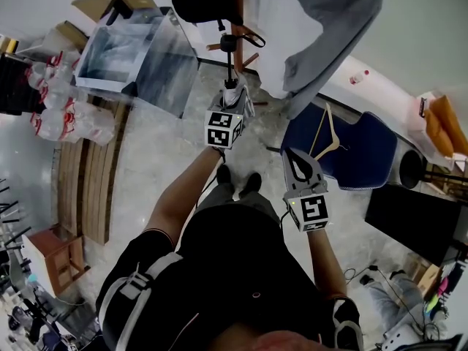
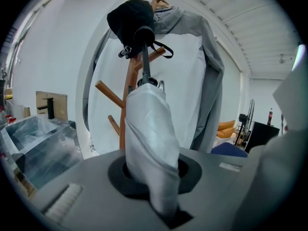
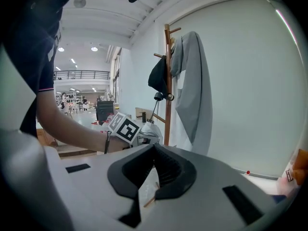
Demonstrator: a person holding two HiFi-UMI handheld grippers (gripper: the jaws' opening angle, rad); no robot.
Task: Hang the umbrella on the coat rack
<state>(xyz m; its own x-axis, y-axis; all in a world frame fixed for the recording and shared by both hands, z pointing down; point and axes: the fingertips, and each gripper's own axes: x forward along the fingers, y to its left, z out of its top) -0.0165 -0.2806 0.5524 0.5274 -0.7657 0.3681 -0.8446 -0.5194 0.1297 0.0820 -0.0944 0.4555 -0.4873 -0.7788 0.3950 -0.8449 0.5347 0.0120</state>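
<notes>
Folded umbrella (image 2: 149, 138): pale grey-white cloth, soft and creased, wrapped in a loose roll. Thin black metal shaft runs up to a black rounded handle (image 2: 144, 34) w/ a strap loop. The left gripper (image 1: 235, 97) has its jaws nearly together, pinching the cloth roll, and holds it upright just in front of the coat rack (image 2: 127, 81). The handle is up among the pegs.

Rack = round wooden pole, reddish-brown, w/ angled pegs. A grey and white jacket (image 2: 192, 81), smooth fabric, hangs off the top. A black lumpy cloth thing (image 2: 130, 18), maybe a cap, sits on a peg right behind the handle and crowds that spot.

Right gripper (image 3: 154, 150) is off to the side, jaw tips pressed together, ribbed black pads, nothing btwn them.

Around: clear box (image 1: 131, 53) on the floor left of the rack, wrapped bottle packs (image 1: 58, 108), wooden slats (image 1: 80, 181), blue chair (image 1: 365, 156) w/ a wooden hanger (image 1: 327, 134) on it.

Can't tell if handle or strap touches a peg. The umbrella's lower end is buried in the gripper, and the rack base is hidden in the head view.
</notes>
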